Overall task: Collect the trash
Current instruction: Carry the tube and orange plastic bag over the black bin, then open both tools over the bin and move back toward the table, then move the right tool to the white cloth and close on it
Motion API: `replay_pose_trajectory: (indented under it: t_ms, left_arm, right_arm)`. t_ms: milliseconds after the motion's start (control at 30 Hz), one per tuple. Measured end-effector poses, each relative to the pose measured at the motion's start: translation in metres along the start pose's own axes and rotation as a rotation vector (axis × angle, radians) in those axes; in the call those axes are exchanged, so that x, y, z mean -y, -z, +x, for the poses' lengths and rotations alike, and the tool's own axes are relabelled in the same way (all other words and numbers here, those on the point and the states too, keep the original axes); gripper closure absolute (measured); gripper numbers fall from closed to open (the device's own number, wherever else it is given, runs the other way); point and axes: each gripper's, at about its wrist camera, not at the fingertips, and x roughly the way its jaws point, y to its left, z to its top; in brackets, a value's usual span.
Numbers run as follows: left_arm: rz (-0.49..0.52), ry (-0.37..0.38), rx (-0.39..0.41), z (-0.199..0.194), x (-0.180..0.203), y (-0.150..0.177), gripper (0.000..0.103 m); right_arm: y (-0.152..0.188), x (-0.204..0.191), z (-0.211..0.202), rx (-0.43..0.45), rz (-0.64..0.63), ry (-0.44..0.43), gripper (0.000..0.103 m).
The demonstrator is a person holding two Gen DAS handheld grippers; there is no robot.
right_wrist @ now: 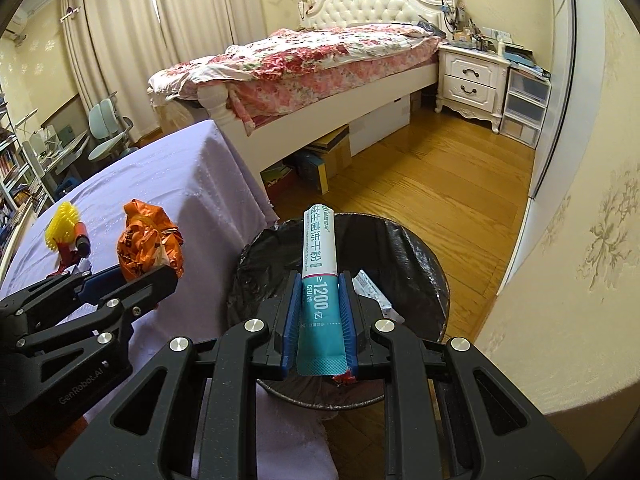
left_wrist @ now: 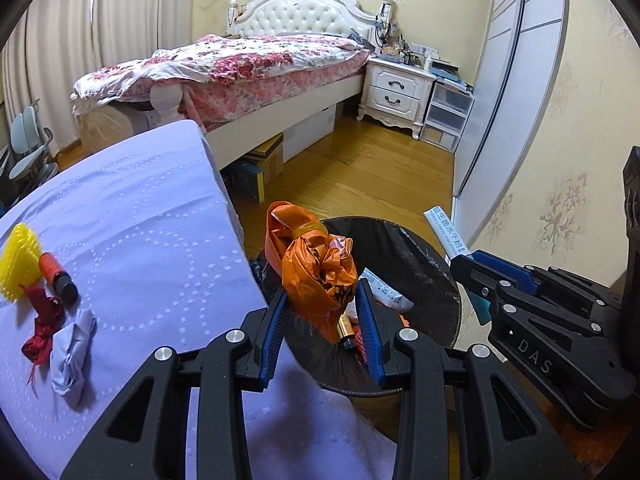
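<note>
My left gripper (left_wrist: 322,294) is shut on a crumpled orange plastic bag (left_wrist: 310,264), held over the near rim of a round bin lined with a black bag (left_wrist: 424,276). In the right wrist view the same orange bag (right_wrist: 148,240) shows at the left, in the left gripper (right_wrist: 170,274). My right gripper (right_wrist: 320,280) is shut on a white and teal sachet (right_wrist: 320,280), which hangs above the bin (right_wrist: 408,264). From the left wrist view, that sachet (left_wrist: 444,230) sticks out of the right gripper (left_wrist: 460,262). A white wrapper (left_wrist: 386,290) and a small gold tube (left_wrist: 346,332) lie inside the bin.
A table under a lilac cloth (left_wrist: 140,240) stands left of the bin, bearing a yellow spiky brush (left_wrist: 18,258), an orange-black tube (left_wrist: 58,276), a red ribbon (left_wrist: 42,324) and a lilac wad (left_wrist: 72,354). Beyond are wooden floor (left_wrist: 360,176), a bed (left_wrist: 248,68) and a nightstand (left_wrist: 396,92).
</note>
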Motion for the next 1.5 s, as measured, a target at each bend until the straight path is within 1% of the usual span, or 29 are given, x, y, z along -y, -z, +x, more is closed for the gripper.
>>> replay_pose_trajectory:
  t_ms: [233,300,333,400,500,567,633,700,733,900,1100,1267,1467,1500]
  left_arm:
    - [0.022,-0.007,-0.016,0.015,0.012,-0.006,0.067]
    - [0.021,-0.011,-0.032,0.020,0.013,-0.006,0.061]
    - [0.019,-0.016,-0.035,0.019,0.013,-0.005,0.058]
    - [0.010,-0.023,-0.035,0.019,0.012,-0.004,0.044]
    - [0.001,-0.028,-0.025,0.015,0.010,-0.004,0.034]
    - [0.000,-0.036,-0.021,0.014,0.009,-0.004,0.031]
    - [-0.001,-0.045,-0.018,0.013,0.008,-0.004,0.030]
    - [-0.003,-0.061,-0.011,0.009,0.007,-0.003,0.029]
    - [-0.003,-0.073,-0.005,0.007,0.006,-0.003,0.028]
    - [-0.018,-0.111,0.021,-0.007,-0.008,0.000,0.028]
    - [-0.073,-0.157,0.032,-0.028,-0.035,0.007,0.028]
    - [-0.113,-0.199,0.044,-0.047,-0.060,0.015,0.028]
    - [-0.189,-0.255,0.047,-0.071,-0.100,0.034,0.028]
    - [-0.207,-0.273,0.047,-0.076,-0.109,0.039,0.028]
  right_arm:
    - [-0.001,0.011,0.007,-0.001,0.024,0.009,0.084]
    - [-0.001,0.016,0.010,0.003,0.038,0.022,0.083]
    - [0.000,0.017,0.012,0.003,0.044,0.025,0.081]
    - [0.001,0.021,0.014,0.002,0.062,0.038,0.074]
    - [0.001,0.027,0.015,0.000,0.078,0.053,0.069]
    - [0.002,0.029,0.015,0.002,0.086,0.059,0.066]
    - [0.002,0.030,0.013,0.009,0.090,0.067,0.060]
    - [0.002,0.031,0.011,0.015,0.091,0.072,0.057]
    - [0.003,0.031,0.011,0.017,0.091,0.074,0.053]
    - [0.000,0.023,0.009,0.020,0.081,0.065,0.044]
    - [0.001,0.001,0.008,0.007,0.049,0.026,0.042]
    - [0.003,-0.031,0.010,-0.009,-0.005,-0.021,0.041]
    - [0.005,-0.070,0.009,-0.029,-0.061,-0.085,0.040]
    - [0.005,-0.079,0.009,-0.033,-0.075,-0.101,0.038]
